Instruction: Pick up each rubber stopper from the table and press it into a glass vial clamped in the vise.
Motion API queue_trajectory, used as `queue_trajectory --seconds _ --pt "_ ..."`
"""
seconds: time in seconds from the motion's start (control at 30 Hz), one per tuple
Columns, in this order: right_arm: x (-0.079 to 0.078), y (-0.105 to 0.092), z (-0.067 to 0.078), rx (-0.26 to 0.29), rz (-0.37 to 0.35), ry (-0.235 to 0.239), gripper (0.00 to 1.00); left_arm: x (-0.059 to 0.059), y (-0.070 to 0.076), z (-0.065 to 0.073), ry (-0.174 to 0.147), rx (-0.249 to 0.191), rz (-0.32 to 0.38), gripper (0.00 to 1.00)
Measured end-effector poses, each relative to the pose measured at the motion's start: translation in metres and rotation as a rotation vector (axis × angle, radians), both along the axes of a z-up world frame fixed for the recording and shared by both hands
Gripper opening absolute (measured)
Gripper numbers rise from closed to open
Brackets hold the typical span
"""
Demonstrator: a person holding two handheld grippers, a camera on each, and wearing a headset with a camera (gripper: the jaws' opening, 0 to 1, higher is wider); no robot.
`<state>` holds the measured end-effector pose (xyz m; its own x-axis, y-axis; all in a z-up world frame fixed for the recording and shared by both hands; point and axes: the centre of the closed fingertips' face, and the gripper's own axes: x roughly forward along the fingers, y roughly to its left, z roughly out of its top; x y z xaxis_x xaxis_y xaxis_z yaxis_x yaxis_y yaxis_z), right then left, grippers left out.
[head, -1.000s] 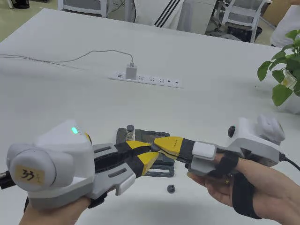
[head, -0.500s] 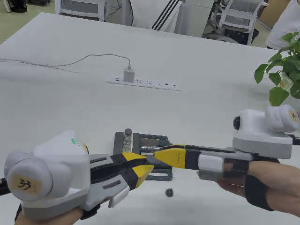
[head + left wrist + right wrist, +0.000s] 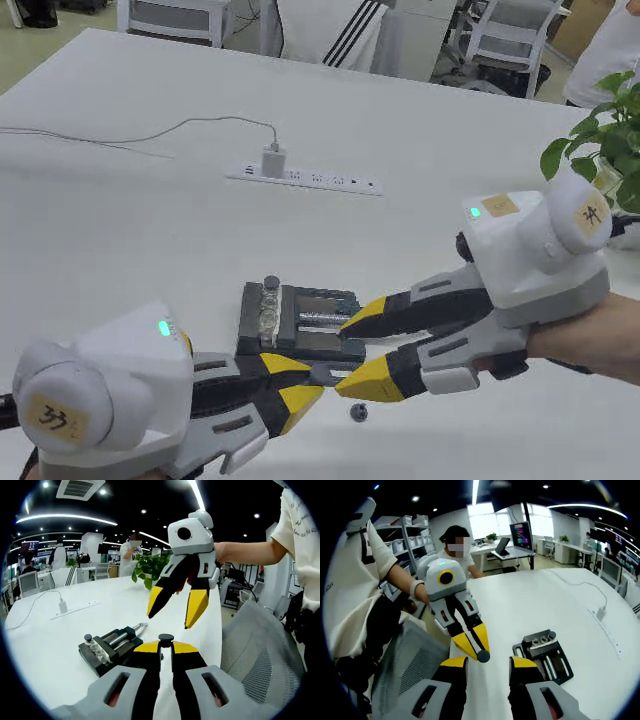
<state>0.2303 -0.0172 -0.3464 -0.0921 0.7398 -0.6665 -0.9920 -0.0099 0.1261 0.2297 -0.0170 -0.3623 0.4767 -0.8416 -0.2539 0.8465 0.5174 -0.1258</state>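
My left gripper [image 3: 312, 379] reaches in from the bottom left, shut on a small dark rubber stopper [image 3: 320, 374] at its yellow tips; the left gripper view shows that stopper [image 3: 165, 639] pinched at the jaw ends. My right gripper [image 3: 350, 353] comes from the right and is open, its jaws standing either side of the held stopper, apart from it. Behind the tips sits the black vise [image 3: 312, 340] with a glass vial [image 3: 268, 305] clamped at its left end, a dark stopper [image 3: 271, 283] on it. Another loose stopper [image 3: 358, 411] lies on the table in front of the vise.
A white power strip [image 3: 305, 178] with a plugged charger and cable lies across the far table. A potted plant [image 3: 600, 140] stands at the right edge. Chairs stand beyond the far side. A person's hands and arms hold both grippers.
My right gripper has rolled and opened; a second ago its shut tips met the left gripper's tips. The left gripper stays shut on the stopper, slightly lower in the view.
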Motion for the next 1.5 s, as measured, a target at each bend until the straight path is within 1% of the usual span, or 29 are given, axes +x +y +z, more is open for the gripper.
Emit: queue_trajectory --seconds 0.03,0.1,0.17,0.2,0.3,0.33,0.47,0.53,0.73,0.93,1.17,1.3,1.5 --pt "0.001 -0.002 -0.001 -0.019 0.033 -0.013 0.28 -0.002 -0.001 -0.001 0.000 0.006 -0.008 0.04" --pt "-0.002 -0.003 -0.001 -0.051 0.081 -0.031 0.26 -0.004 -0.002 -0.003 0.003 0.010 -0.016 0.04" --pt "-0.005 -0.003 -0.002 -0.088 0.139 -0.062 0.25 -0.006 -0.004 -0.004 0.006 0.010 -0.023 0.04" --pt "-0.007 -0.006 -0.004 -0.120 0.177 -0.076 0.24 -0.007 -0.004 -0.005 0.008 0.010 -0.025 0.04" --pt "-0.013 -0.008 -0.009 -0.181 0.252 -0.103 0.22 -0.010 -0.006 -0.007 0.012 0.011 -0.033 0.04" --pt "-0.014 -0.008 -0.009 -0.186 0.268 -0.110 0.21 -0.010 -0.007 -0.007 0.013 0.010 -0.035 0.04" --pt "-0.020 -0.007 -0.013 -0.217 0.311 -0.109 0.19 -0.013 -0.011 -0.007 0.013 0.015 -0.052 0.04" --pt "-0.023 -0.008 -0.016 -0.243 0.342 -0.118 0.16 -0.014 -0.012 -0.007 0.013 0.014 -0.058 0.04" --pt "-0.027 -0.009 -0.022 -0.279 0.378 -0.148 0.14 -0.016 -0.014 -0.006 0.014 0.014 -0.070 0.04" --pt "-0.027 -0.011 -0.026 -0.301 0.387 -0.156 0.13 -0.017 -0.015 -0.006 0.012 0.014 -0.076 0.04" --pt "-0.028 -0.012 -0.026 -0.306 0.388 -0.149 0.12 -0.017 -0.016 -0.005 0.014 0.011 -0.080 0.04" --pt "-0.029 -0.011 -0.024 -0.303 0.384 -0.146 0.11 -0.017 -0.018 -0.005 0.018 0.005 -0.083 0.04" --pt "-0.029 -0.013 -0.025 -0.318 0.393 -0.157 0.11 -0.017 -0.019 -0.005 0.030 0.004 -0.086 0.04"
